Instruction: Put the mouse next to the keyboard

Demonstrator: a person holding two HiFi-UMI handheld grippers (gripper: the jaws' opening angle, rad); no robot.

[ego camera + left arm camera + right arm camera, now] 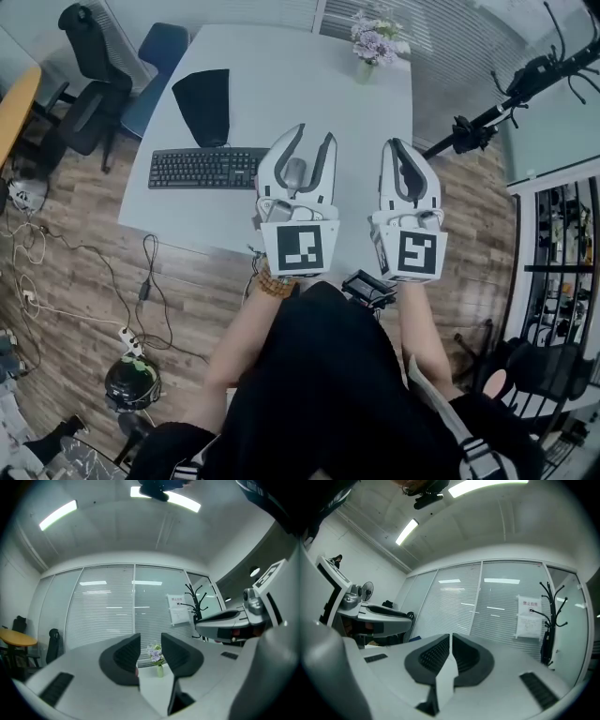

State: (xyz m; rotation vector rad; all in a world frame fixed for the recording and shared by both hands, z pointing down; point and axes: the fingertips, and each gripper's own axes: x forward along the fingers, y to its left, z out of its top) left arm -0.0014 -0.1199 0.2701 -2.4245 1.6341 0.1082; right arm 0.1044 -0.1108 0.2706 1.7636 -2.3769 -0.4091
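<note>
My left gripper (315, 139) hangs above the smooth white table (281, 75), its ribbed black jaws apart with nothing between them. My right gripper (398, 148) has its jaws pressed together on nothing. The small rounded grey shape I take for the mouse (295, 173) shows through the left jaw gap, just beside the right end of the flat black keyboard (202, 168). To nudge it, I'd tip the left gripper down, straddle its slick domed sides low and close gently.

Black keyboard (206, 168), grey mouse (295, 173), white table (309, 75).
</note>
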